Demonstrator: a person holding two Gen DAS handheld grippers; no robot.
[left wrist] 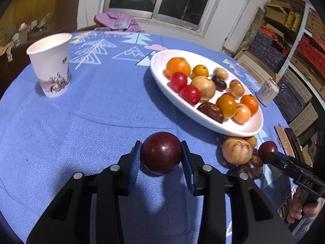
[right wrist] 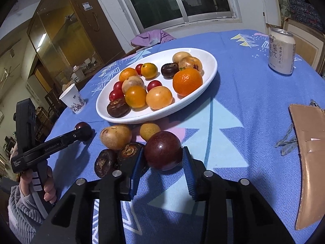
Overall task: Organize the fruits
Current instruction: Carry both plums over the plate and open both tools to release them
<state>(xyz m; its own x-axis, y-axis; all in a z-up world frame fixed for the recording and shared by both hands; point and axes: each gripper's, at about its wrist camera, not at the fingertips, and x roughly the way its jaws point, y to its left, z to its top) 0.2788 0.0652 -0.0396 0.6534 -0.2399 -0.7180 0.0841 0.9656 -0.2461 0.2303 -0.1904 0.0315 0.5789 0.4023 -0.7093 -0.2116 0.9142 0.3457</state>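
In the left wrist view my left gripper (left wrist: 161, 143) is shut on a dark red round fruit (left wrist: 161, 154) just above the blue tablecloth. In the right wrist view my right gripper (right wrist: 163, 150) is shut on a second dark red fruit (right wrist: 162, 154), both blue pads against its sides. A white oval plate (right wrist: 142, 120) behind holds oranges, cherry tomatoes, tan fruits and dark water chestnuts. Loose before the plate lie a tan fruit (right wrist: 115, 136), a small yellow fruit (right wrist: 149, 131) and two dark water chestnuts (right wrist: 130, 151). The left gripper (right wrist: 84, 134) shows at the left edge.
A paper cup (left wrist: 50, 63) stands left of the plate (left wrist: 203, 122). A drink can (right wrist: 281, 52) stands at the far right, a brown leather wallet (right wrist: 308, 152) lies near the right edge. A purple cloth (right wrist: 152, 36) hangs at the table's far side. A hand grips each handle.
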